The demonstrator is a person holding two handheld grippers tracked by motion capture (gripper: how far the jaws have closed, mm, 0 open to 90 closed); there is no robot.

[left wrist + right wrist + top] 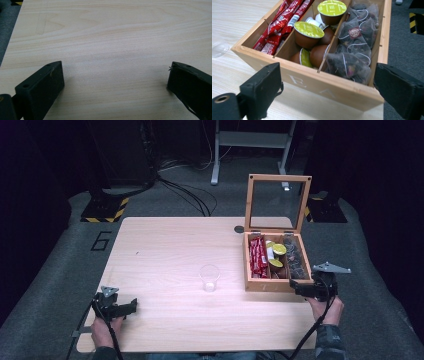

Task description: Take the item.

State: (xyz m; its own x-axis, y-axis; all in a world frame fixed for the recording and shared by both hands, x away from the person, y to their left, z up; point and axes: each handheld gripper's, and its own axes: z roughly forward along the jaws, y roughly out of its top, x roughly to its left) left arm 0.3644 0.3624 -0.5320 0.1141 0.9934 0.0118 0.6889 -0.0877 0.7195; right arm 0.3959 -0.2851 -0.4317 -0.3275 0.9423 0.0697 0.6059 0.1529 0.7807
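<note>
So right hand-held gripper, jaws wide apart w/ nothing held, sits at near edge of open wooden tea box; dark mesh teabags lie just beyond, far-right compartment.

Clear plastic cup mid-table; cables on floor behind.
</note>
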